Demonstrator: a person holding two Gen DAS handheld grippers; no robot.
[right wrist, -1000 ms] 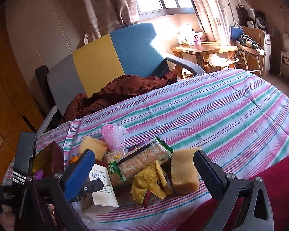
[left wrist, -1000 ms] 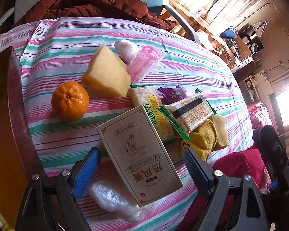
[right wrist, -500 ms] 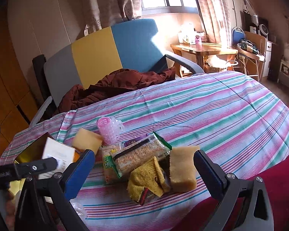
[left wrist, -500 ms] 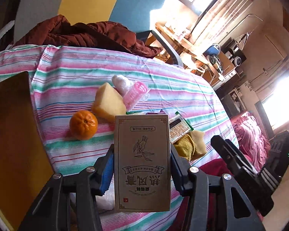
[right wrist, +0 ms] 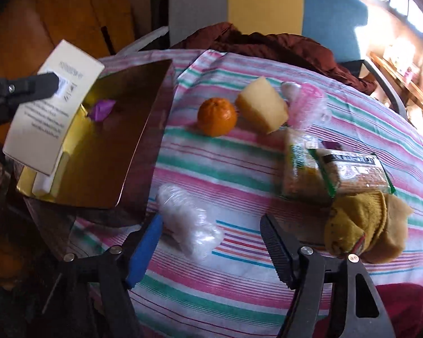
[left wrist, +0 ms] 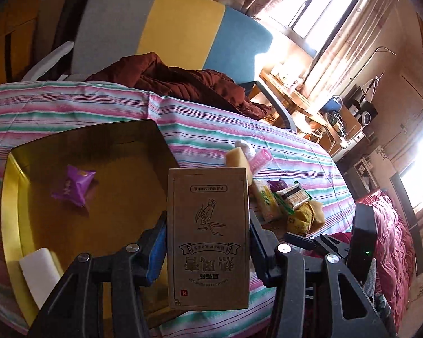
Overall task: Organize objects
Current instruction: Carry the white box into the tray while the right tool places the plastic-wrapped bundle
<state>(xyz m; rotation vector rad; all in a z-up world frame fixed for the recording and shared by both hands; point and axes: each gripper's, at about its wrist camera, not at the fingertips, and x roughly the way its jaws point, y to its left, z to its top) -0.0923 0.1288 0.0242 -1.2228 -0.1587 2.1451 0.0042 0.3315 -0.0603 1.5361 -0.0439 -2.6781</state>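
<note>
Pinching brown box (left wrist: 208,236) in left gripper (left wrist: 207,250) over gold tray (left wrist: 28,152) | right gripper (right wrist: 211,250) spread above plastic bag (right wrist: 189,222) | orange (right wrist: 217,116) on striped cloth (right wrist: 228,169)

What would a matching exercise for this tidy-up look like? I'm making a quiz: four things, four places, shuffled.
Things:
1. brown box
2. purple sachet
3. orange
4. clear plastic bundle

Places:
A. on the striped cloth beside the yellow sponge wedge
B. just ahead of the open right gripper
C. clamped in the left gripper
D. lying in the gold tray

Pairs: 1-C, 2-D, 3-A, 4-B
</note>
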